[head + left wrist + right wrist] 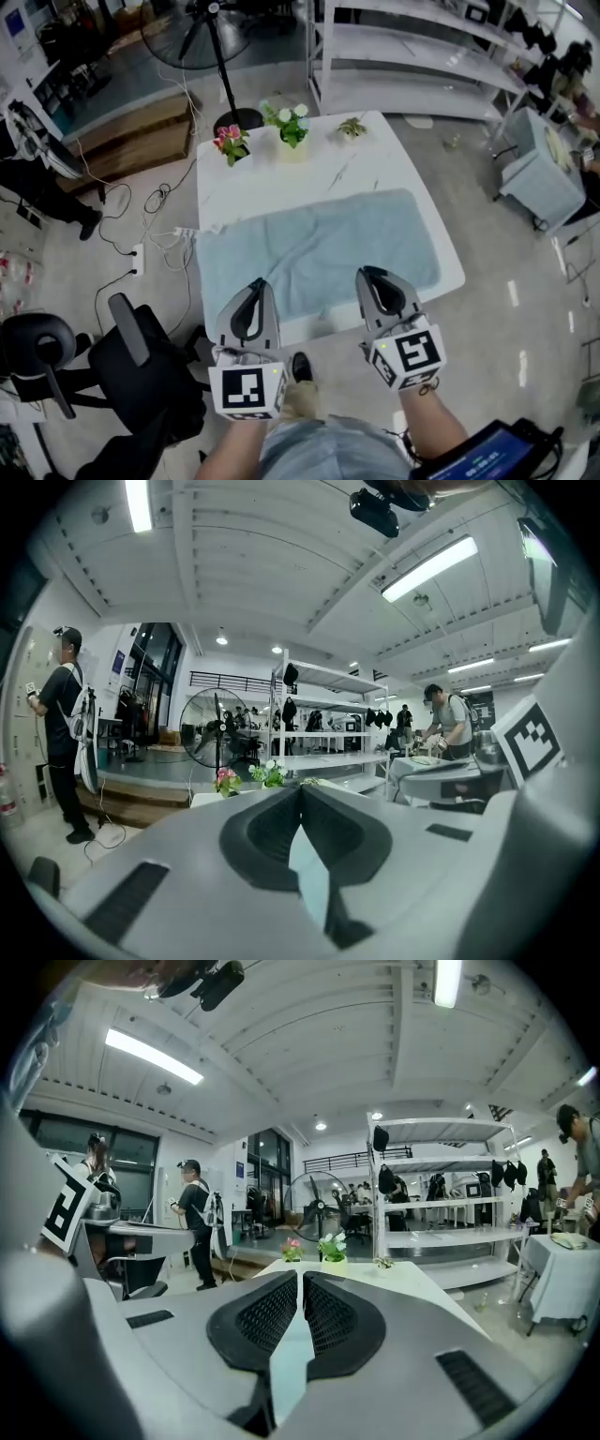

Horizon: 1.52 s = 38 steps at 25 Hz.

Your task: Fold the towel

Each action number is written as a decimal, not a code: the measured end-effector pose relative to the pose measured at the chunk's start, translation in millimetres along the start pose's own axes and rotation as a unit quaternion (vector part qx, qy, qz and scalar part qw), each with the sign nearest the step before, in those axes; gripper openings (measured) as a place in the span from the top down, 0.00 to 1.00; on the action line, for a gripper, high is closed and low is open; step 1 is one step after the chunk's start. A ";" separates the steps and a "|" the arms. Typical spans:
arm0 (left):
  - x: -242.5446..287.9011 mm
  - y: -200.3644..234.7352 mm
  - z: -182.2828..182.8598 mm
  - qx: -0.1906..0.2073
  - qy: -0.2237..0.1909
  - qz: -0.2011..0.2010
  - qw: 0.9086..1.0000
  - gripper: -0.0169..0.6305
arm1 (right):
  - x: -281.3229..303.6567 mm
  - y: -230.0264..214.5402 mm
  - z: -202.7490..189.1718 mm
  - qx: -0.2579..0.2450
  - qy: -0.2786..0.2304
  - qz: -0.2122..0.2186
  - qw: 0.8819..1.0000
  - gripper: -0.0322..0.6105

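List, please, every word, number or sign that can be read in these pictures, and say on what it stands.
No word or number can be read.
Marker cube at lower left: black-and-white square pattern, no letters.
Marker cube at lower right: the same kind of pattern.
Blue poster, far corner: too small and blurred.
Screen by the person's side: blurred, nothing legible.

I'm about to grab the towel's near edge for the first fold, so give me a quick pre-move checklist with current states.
1. Spread of towel on table: ok, flat.
2. Jaws of left gripper open for grasping: not ok, shut and empty.
3. Jaws of right gripper open: not ok, shut and empty.
4. Three flower pots clear of towel: ok, at far edge.
5. Contact between gripper tips and towel: cannot tell.
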<state>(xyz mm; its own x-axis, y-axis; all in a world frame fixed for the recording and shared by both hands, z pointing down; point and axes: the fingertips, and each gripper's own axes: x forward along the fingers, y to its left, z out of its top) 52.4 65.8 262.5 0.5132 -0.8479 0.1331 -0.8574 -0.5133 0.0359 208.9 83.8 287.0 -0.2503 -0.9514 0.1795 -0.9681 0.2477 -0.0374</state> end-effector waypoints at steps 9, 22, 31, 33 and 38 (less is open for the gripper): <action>64.3 28.8 46.4 0.022 -0.038 -0.027 0.999 0.96 | 62.5 -20.1 51.6 -0.023 -0.034 -0.019 0.999 0.89; 125.3 5.0 42.9 0.028 -0.028 -0.031 0.999 0.96 | 67.7 -98.5 46.6 -0.026 -0.020 -0.050 0.998 0.89; 161.2 -10.9 -28.9 0.033 0.061 -0.015 0.998 0.96 | 83.7 -181.8 -27.3 -0.008 0.069 -0.058 0.996 0.89; 167.8 -17.0 -47.0 0.032 0.083 -0.013 0.996 0.96 | 95.6 -198.5 -47.3 -0.009 0.093 -0.057 0.994 0.87; 185.1 -16.1 -85.6 0.014 0.125 0.015 0.992 0.96 | 133.3 -239.4 -90.0 -0.014 0.145 -0.052 0.988 0.80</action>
<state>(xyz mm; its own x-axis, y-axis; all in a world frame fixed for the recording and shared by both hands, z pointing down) 158.0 -71.5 371.3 0.4581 -0.8053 0.3762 -0.8693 -0.4944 0.0003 408.1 -85.8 408.3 -0.1329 -0.8802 0.4555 -0.9868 0.1604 0.0221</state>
